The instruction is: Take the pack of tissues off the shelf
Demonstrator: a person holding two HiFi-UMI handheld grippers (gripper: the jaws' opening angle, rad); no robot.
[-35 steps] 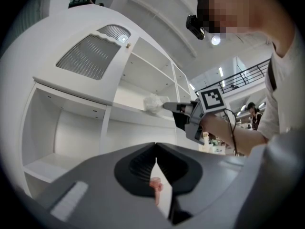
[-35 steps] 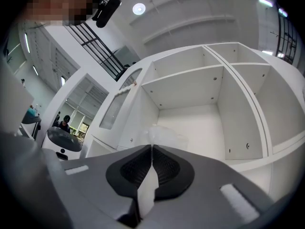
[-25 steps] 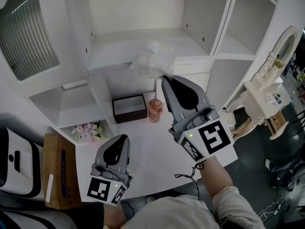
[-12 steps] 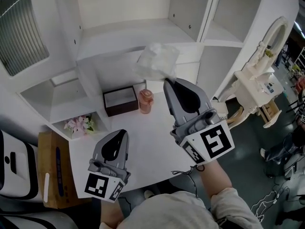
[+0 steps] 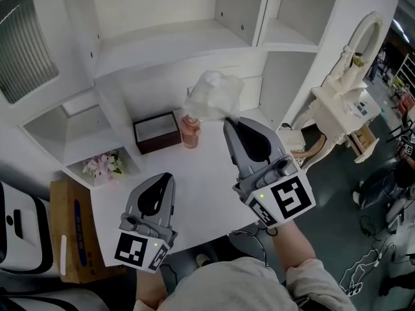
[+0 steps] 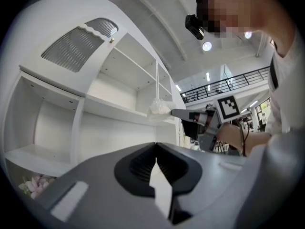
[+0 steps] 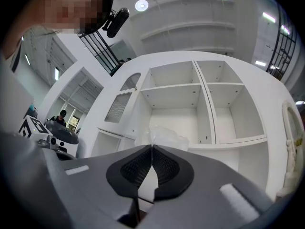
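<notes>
Right gripper (image 5: 227, 120) pinches tissues (image 5: 213, 96) by the wrapper, so we hold them clear of the shelf (image 5: 162, 41) (left gripper (image 5: 166, 177) pressed together, empty).

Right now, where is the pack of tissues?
Head view, centre: the pack of tissues hangs pinched by the right gripper, in front of the shelf, near the pink cup.

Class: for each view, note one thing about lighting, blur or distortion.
Head view: even light, the pack of tissues looks pale against the white shelf. Left gripper view: fisheye curves the shelf, ceiling lamps glare. Right gripper view: dark round vignette, fingers blurred.
</notes>
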